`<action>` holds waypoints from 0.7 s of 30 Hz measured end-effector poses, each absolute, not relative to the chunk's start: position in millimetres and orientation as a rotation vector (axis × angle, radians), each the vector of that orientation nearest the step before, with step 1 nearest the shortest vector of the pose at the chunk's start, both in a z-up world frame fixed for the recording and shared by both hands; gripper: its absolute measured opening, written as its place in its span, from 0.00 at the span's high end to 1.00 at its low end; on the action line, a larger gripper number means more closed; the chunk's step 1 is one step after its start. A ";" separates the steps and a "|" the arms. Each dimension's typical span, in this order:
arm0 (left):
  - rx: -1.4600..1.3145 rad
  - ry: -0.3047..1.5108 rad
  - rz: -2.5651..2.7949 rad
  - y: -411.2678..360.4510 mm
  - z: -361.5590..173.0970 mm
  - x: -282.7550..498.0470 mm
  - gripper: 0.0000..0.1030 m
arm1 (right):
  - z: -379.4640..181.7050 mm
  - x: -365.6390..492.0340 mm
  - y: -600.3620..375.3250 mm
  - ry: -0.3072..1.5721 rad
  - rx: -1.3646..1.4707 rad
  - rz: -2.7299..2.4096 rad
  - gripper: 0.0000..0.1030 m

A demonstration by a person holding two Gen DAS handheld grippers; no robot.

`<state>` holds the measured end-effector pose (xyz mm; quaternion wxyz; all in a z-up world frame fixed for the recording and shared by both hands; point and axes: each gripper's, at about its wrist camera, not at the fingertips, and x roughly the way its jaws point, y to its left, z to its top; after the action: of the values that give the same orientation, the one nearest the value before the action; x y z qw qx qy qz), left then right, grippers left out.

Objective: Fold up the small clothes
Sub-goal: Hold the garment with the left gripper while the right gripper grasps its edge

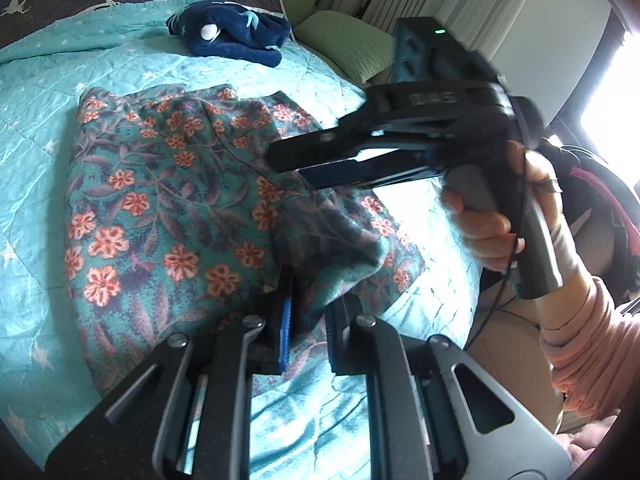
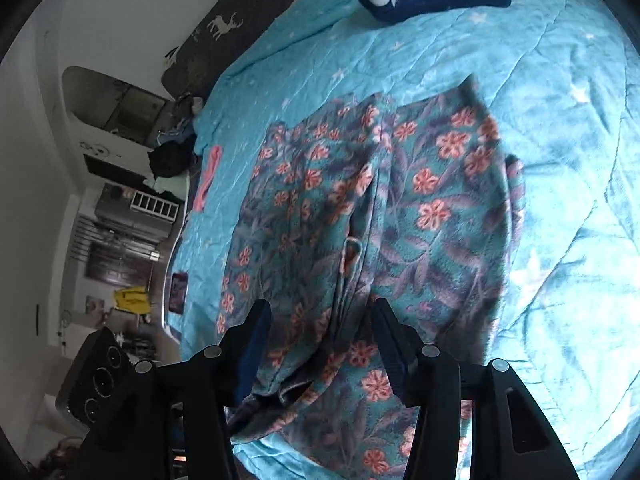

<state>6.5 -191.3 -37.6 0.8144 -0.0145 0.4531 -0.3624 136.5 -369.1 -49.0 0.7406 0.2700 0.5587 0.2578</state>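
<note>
A teal fleece garment with orange flowers (image 1: pixel 168 200) lies spread on the bed, partly folded over itself. My left gripper (image 1: pixel 309 322) is shut on a raised fold of its near edge, the cloth pinched between the blue pads (image 1: pixel 285 326). A hand holds my right gripper (image 1: pixel 288 166) above the garment's right side. In the right wrist view the right gripper (image 2: pixel 322 316) stands open just over the floral garment (image 2: pixel 420 208), with a seam of the cloth running between the fingers and neither pad pressing on it.
A teal star-print quilt (image 1: pixel 36 128) covers the bed. A navy garment with a white pompom (image 1: pixel 232 36) lies at the far end. Green pillows (image 1: pixel 348 44) and curtains stand at the right. A pink item (image 2: pixel 208 180) lies near the bed's left edge.
</note>
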 end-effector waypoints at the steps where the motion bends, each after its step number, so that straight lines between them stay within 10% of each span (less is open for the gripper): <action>1: -0.028 0.968 -0.772 -192.2 -37.6 6.1 0.87 | -53.0 141.4 -366.6 1.230 0.602 0.573 0.48; 8: -0.044 0.986 -0.759 -191.7 -41.0 11.6 0.87 | -72.6 184.9 -350.0 1.224 0.693 0.587 0.52; 11: -0.046 0.975 -0.742 -190.0 -38.6 14.3 0.87 | -70.9 192.9 -341.7 1.226 0.649 0.552 0.88; 21: 0.007 0.862 -0.906 -220.3 -0.1 1.7 0.89 | -8.0 163.8 -367.3 1.049 0.486 0.512 0.91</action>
<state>1.7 -220.3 -0.1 0.8108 0.0035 0.4036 -0.4239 163.8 -367.3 -8.0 0.8066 0.2273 0.4904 0.2392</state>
